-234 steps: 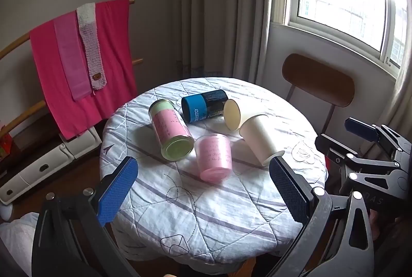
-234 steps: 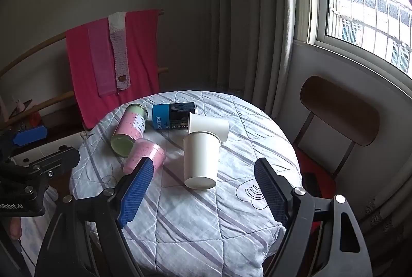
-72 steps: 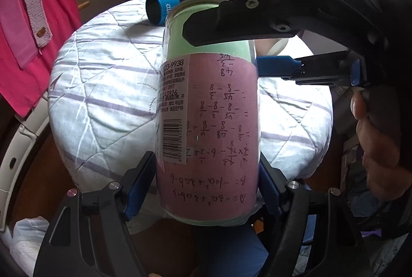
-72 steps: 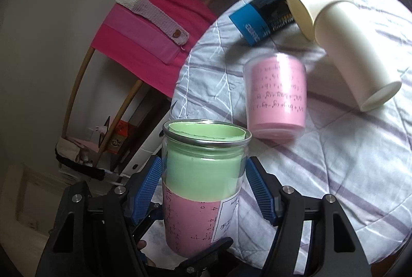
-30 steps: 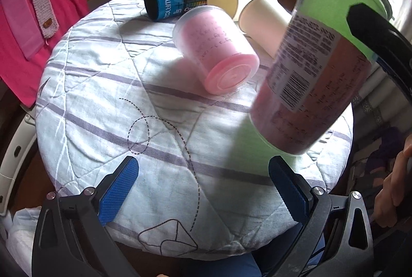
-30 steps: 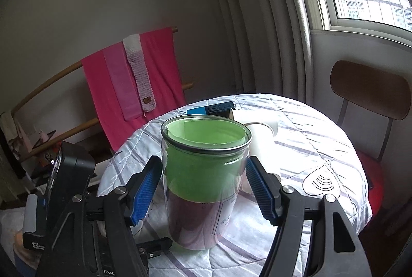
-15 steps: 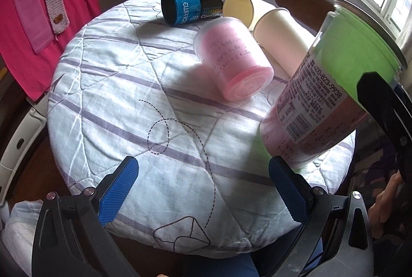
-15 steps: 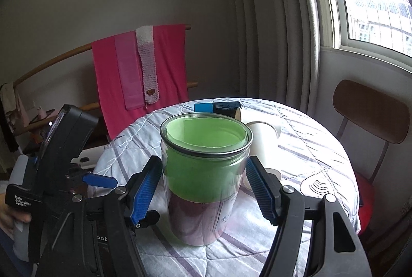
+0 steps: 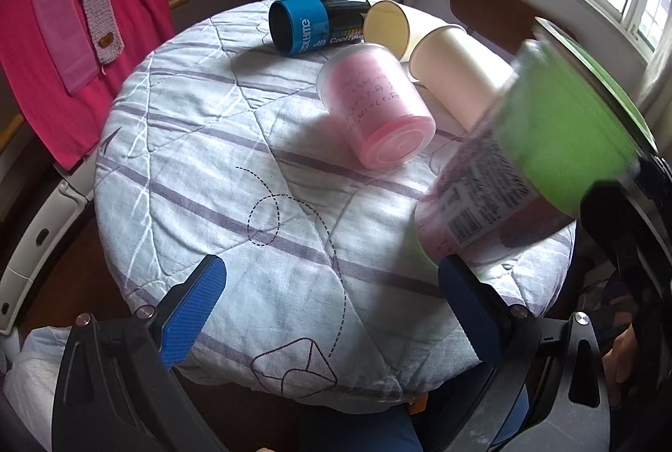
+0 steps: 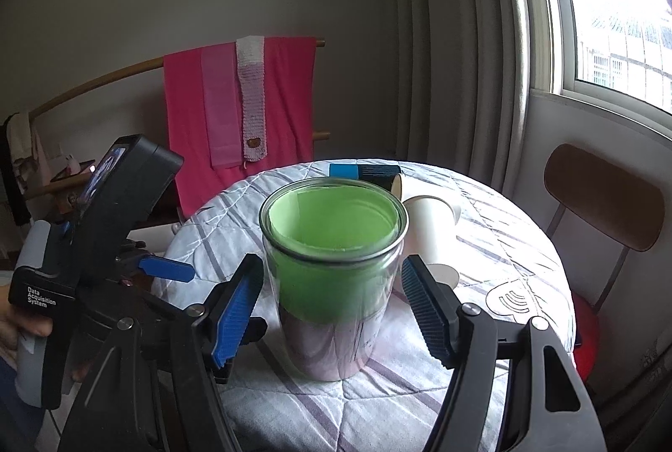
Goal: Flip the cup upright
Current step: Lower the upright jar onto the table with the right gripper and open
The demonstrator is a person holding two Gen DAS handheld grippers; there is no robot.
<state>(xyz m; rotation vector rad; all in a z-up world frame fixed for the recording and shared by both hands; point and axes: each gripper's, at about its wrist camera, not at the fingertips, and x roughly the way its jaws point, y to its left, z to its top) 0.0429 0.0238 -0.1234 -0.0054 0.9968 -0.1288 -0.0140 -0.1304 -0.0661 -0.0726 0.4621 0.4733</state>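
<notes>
A clear cup with a green and pink liner (image 10: 332, 275) stands upright on the round quilted table (image 10: 495, 242), mouth up. My right gripper (image 10: 332, 305) is open around it, with a gap showing at each side. In the left wrist view the same cup (image 9: 525, 166) stands at the table's right edge, blurred. My left gripper (image 9: 332, 309) is open and empty above the table's near edge (image 9: 235, 141).
A pink cup (image 9: 378, 103), a blue can (image 9: 315, 21) and two cream paper cups (image 9: 453, 69) lie on their sides at the far side. A wooden chair (image 10: 600, 195) stands at the right. Pink towels (image 10: 239, 103) hang on a rack behind.
The right gripper has set the green and pink cup down upright and its jaws have opened off it. The left gripper has drawn back a little.
</notes>
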